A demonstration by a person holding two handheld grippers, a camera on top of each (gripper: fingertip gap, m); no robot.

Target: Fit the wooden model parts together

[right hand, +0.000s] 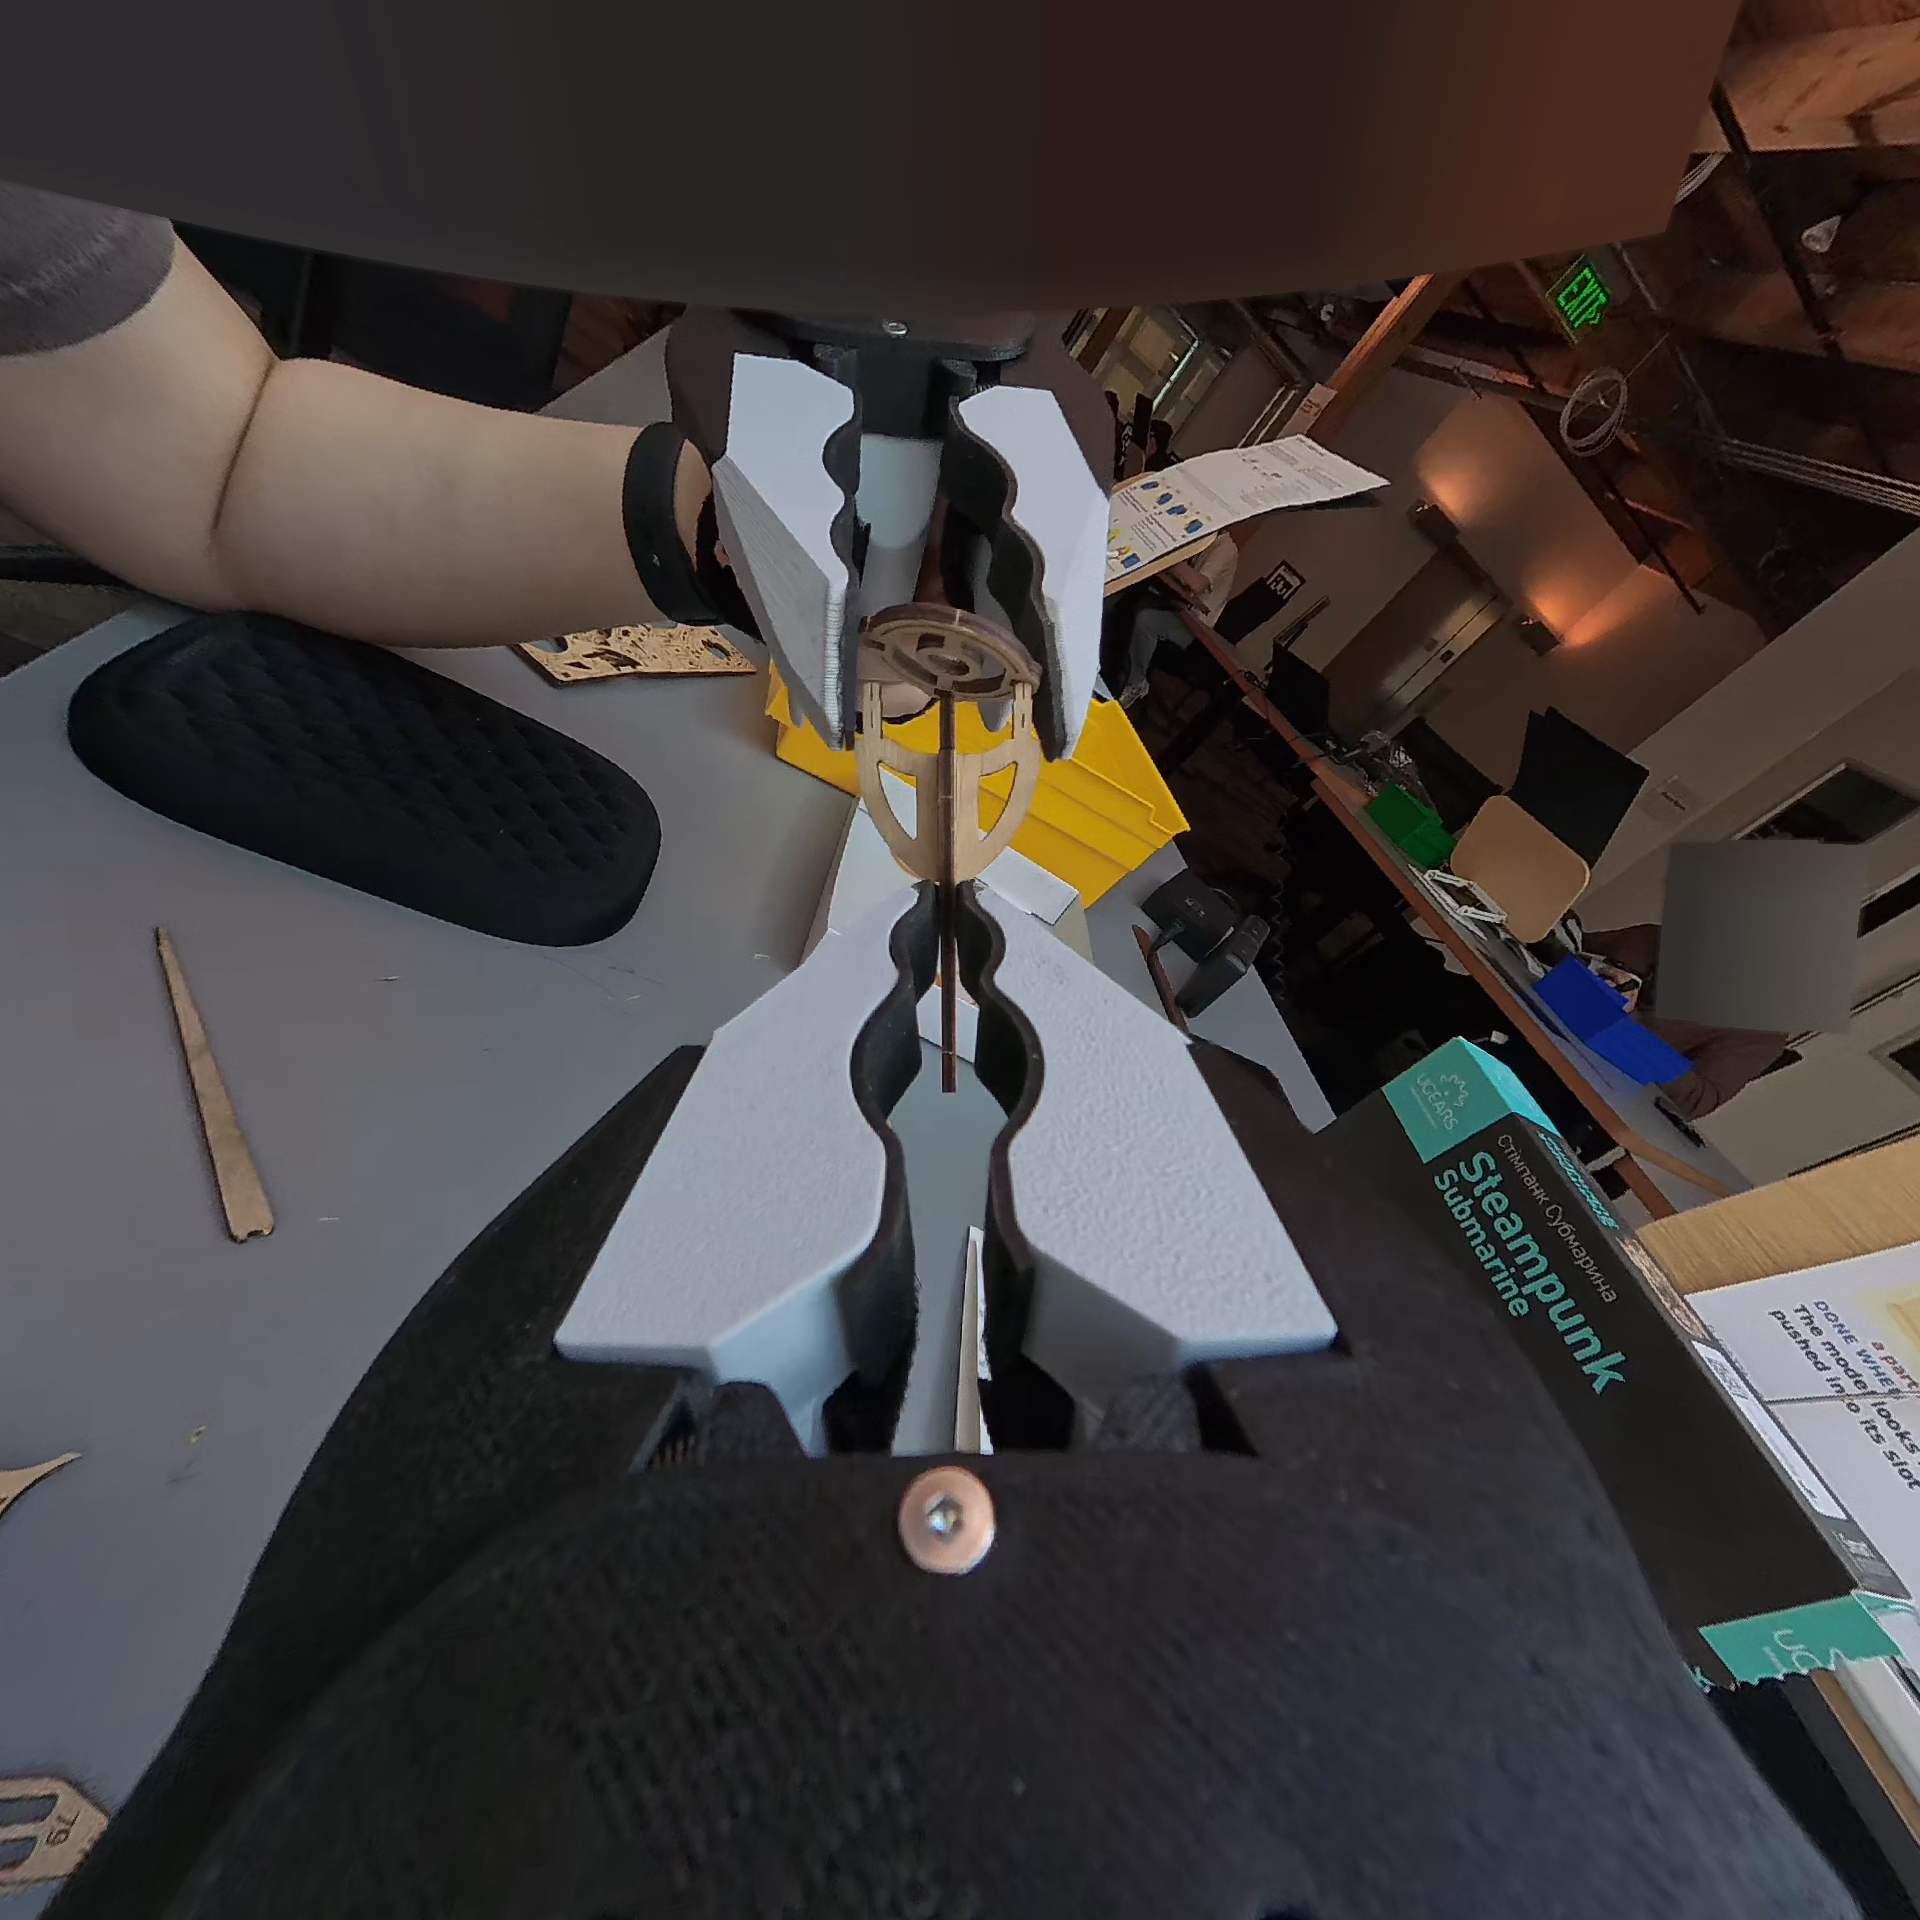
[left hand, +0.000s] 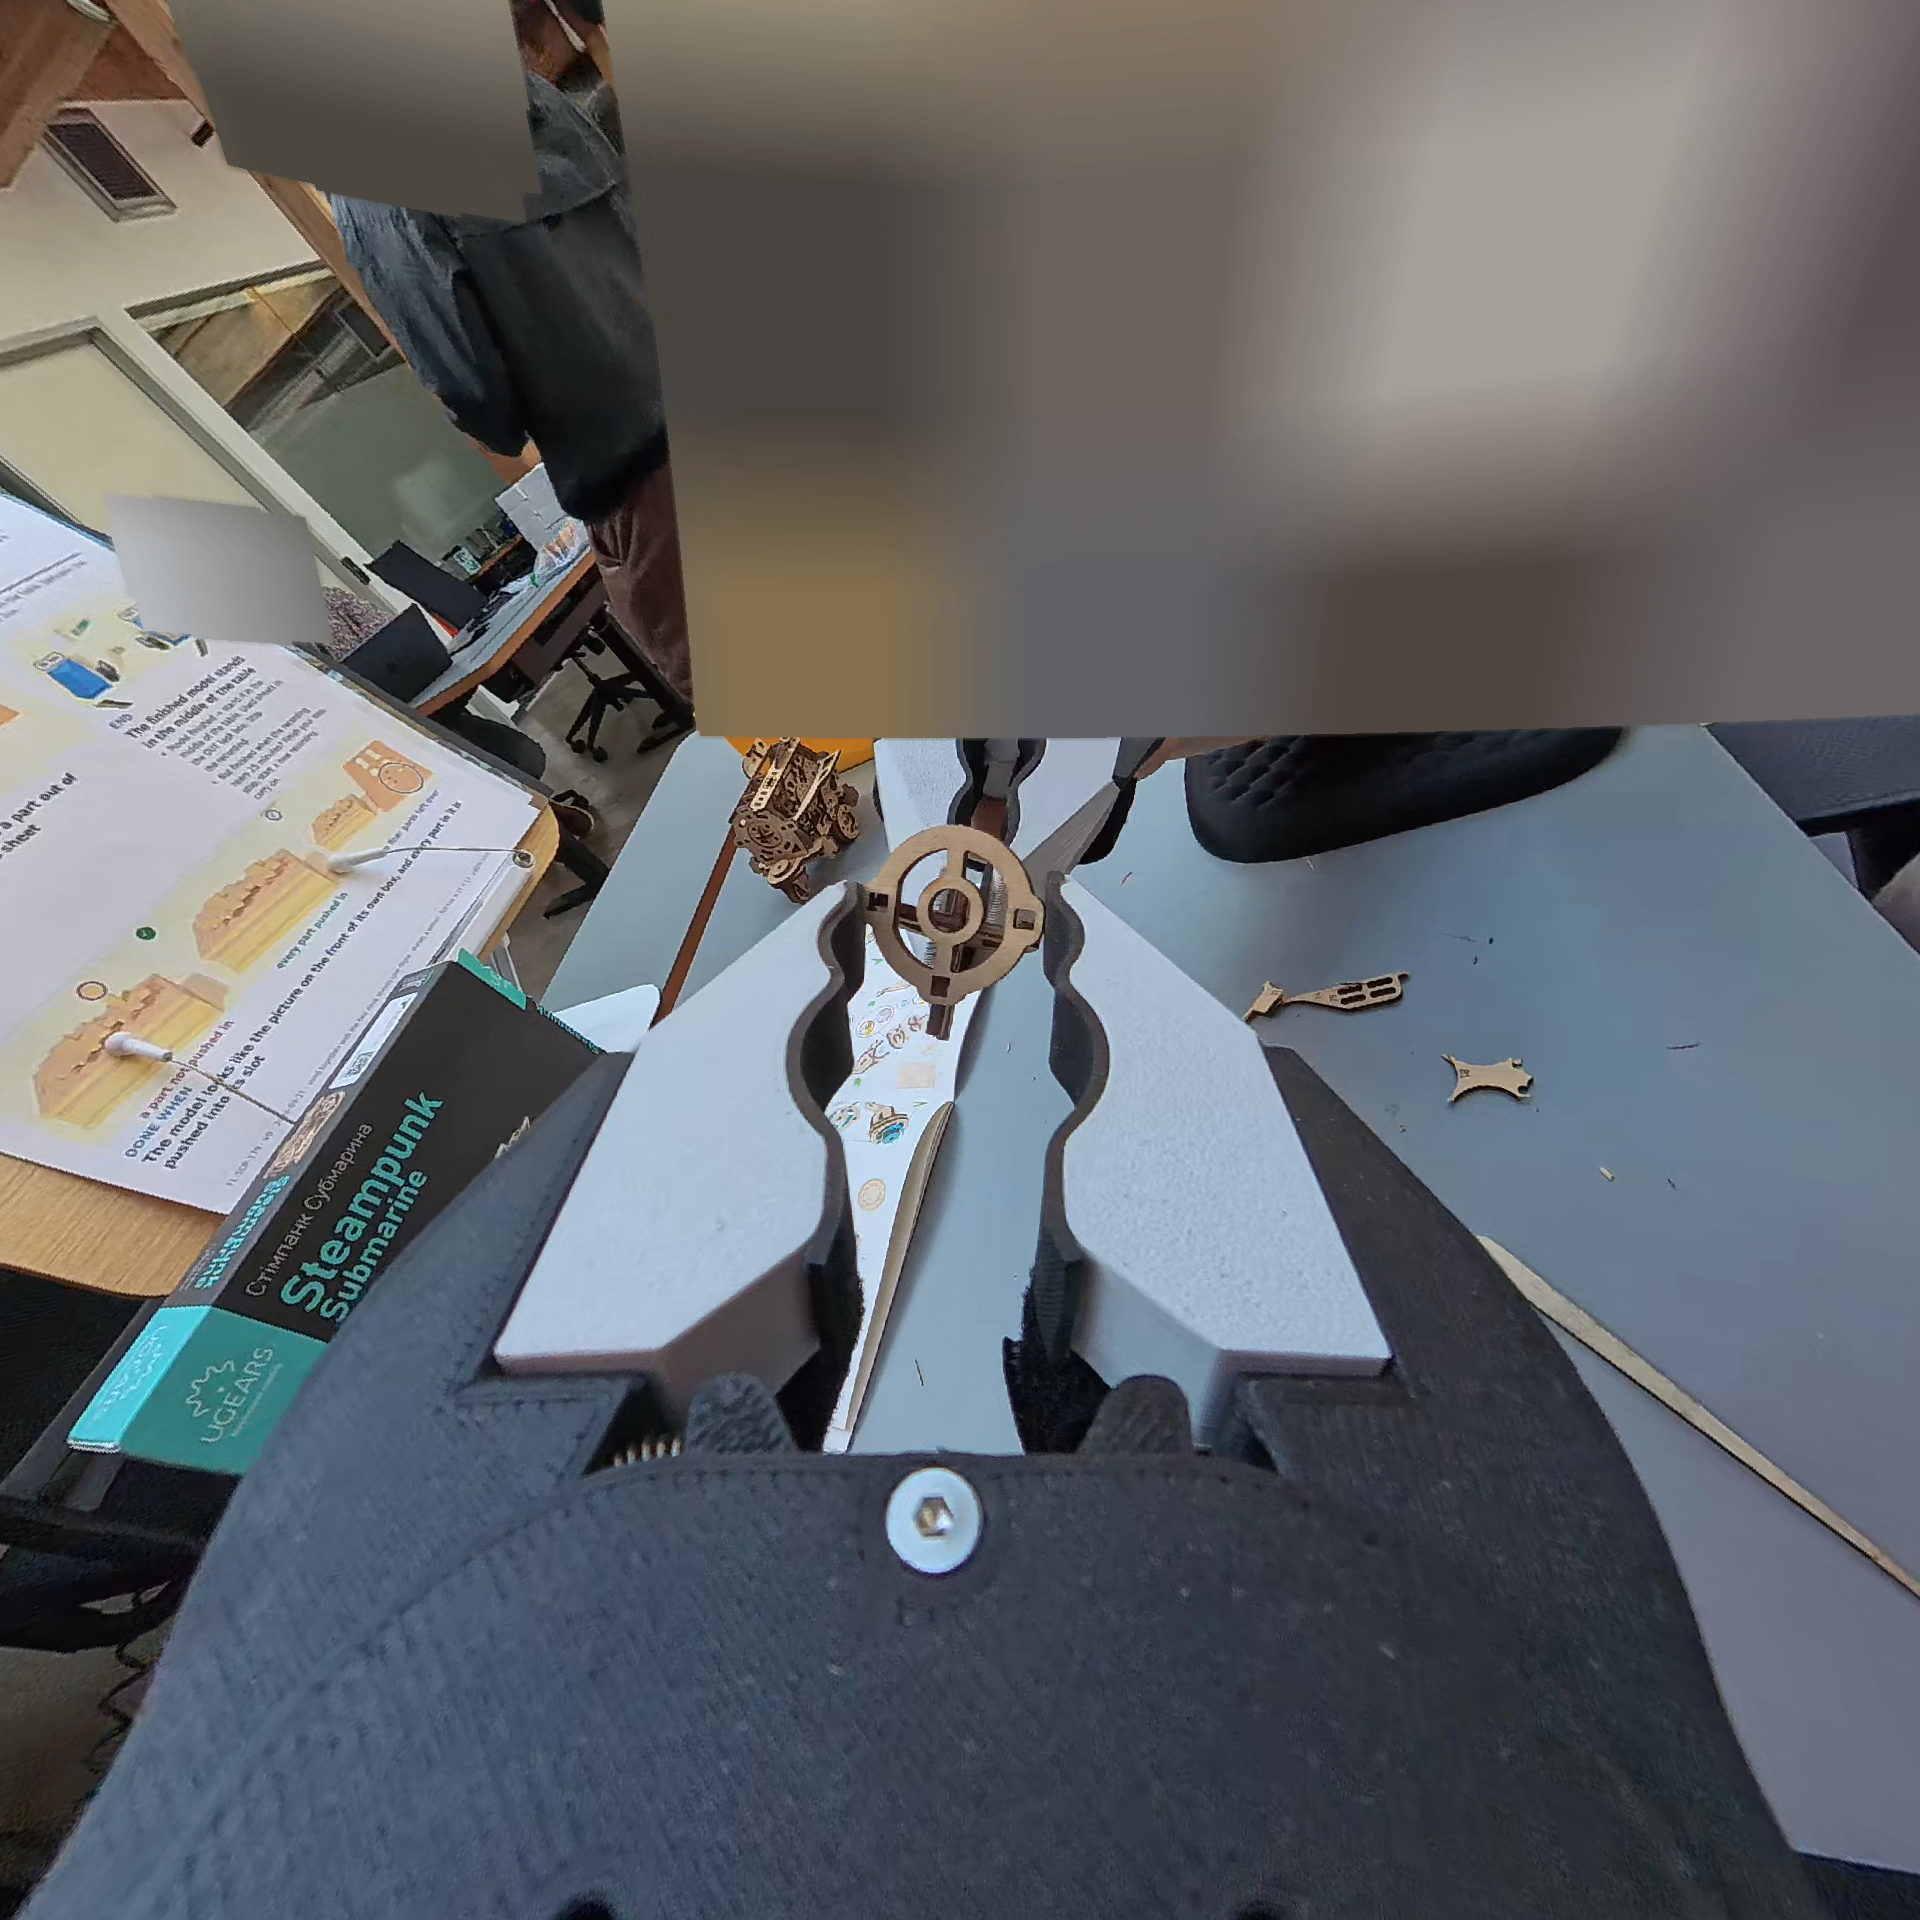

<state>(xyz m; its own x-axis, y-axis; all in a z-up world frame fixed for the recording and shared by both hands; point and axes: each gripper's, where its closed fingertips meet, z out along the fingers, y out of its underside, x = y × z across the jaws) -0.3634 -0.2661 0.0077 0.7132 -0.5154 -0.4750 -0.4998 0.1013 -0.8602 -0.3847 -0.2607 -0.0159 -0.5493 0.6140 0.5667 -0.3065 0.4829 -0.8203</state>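
1. A small wooden wheel assembly was held up in the air above the grey table.
2. Its round ring was squeezed between the tips of the left gripper, whose jaws were pressed on its two sides.
3. Its thin flat fin was pinched by the right gripper, whose jaws were nearly together on it.
4. A half-built wooden model was seen standing farther back on the table.
5. Loose wooden scraps were left lying on the table, and the kit box was seen at the table's side.
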